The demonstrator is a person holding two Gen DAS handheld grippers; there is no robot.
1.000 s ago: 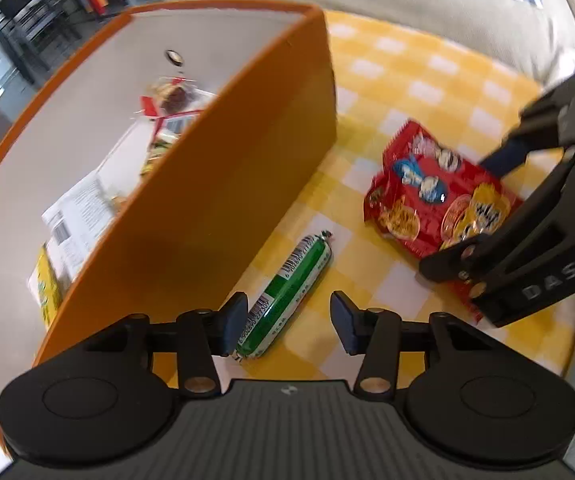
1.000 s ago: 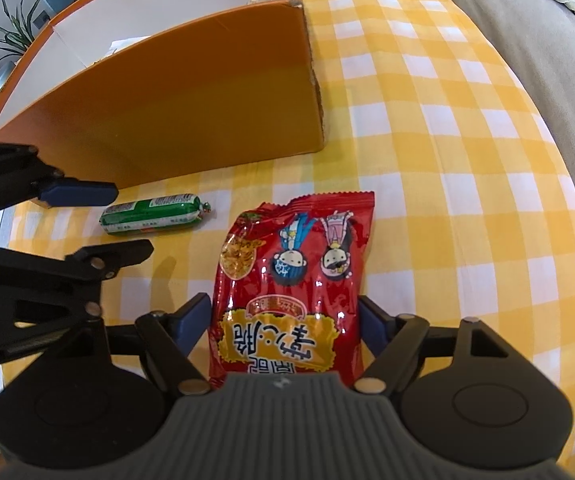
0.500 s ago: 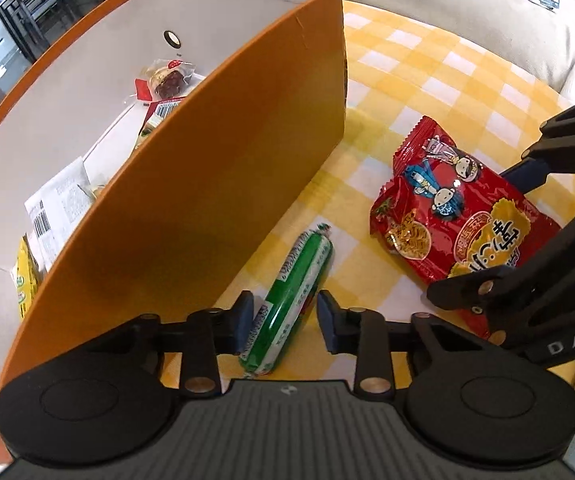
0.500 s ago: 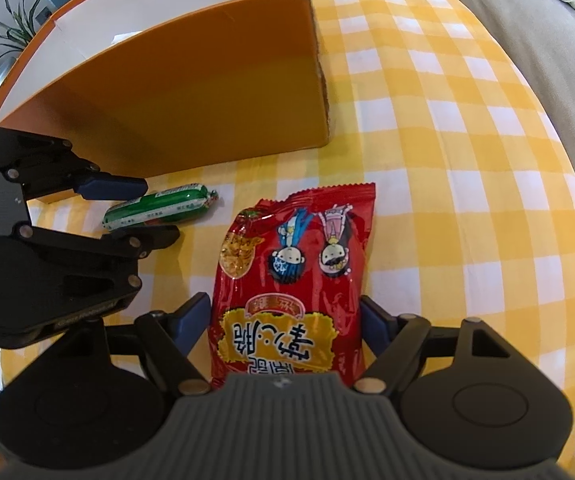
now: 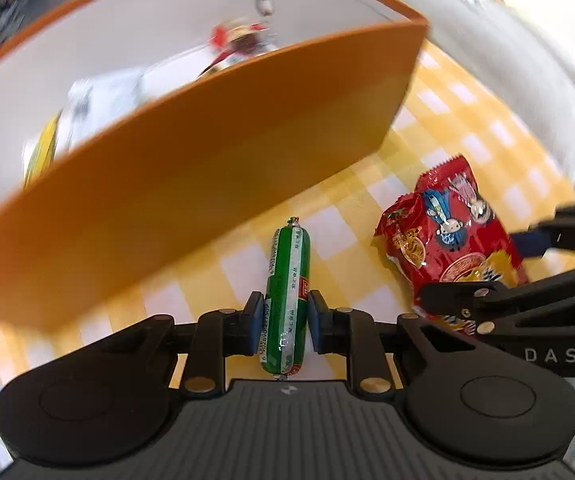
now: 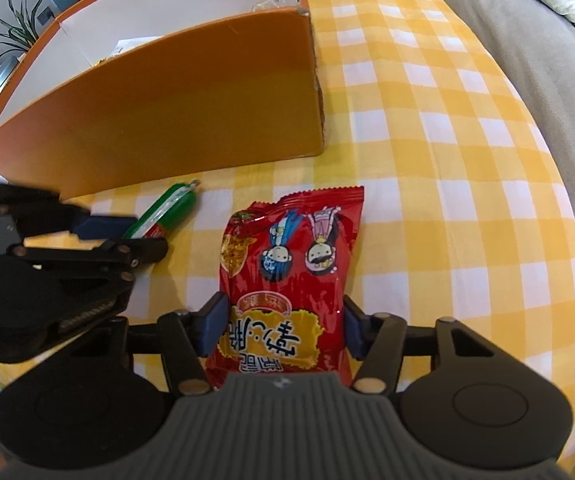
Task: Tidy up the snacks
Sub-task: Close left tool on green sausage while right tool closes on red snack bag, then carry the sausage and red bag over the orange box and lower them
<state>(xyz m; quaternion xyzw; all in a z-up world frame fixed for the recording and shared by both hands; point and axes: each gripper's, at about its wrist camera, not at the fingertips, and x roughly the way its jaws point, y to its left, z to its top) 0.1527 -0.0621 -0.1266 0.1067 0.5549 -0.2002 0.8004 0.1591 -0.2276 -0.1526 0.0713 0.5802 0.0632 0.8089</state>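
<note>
A green sausage stick [image 5: 287,280] lies in front of the orange box [image 5: 191,184]. My left gripper [image 5: 286,320] is shut on the sausage near its lower end; it also shows in the right wrist view [image 6: 107,236] with the sausage [image 6: 175,204] sticking out. A red snack bag [image 6: 287,280] with cartoon faces lies on the yellow checked cloth. My right gripper [image 6: 281,324] has its pads against both sides of the bag's near half. The bag also shows in the left wrist view [image 5: 447,232].
The orange box [image 6: 167,112] has white inner walls and holds several snack packets [image 5: 239,40]. The yellow checked tablecloth [image 6: 447,160] extends to the right. A grey sofa [image 6: 527,20] runs along the far right edge. A plant [image 6: 15,28] stands at the back left.
My left gripper closed on the green sausage and swung so the sausage points straight ahead. My right gripper narrowed around the red bag until its pads touch it.
</note>
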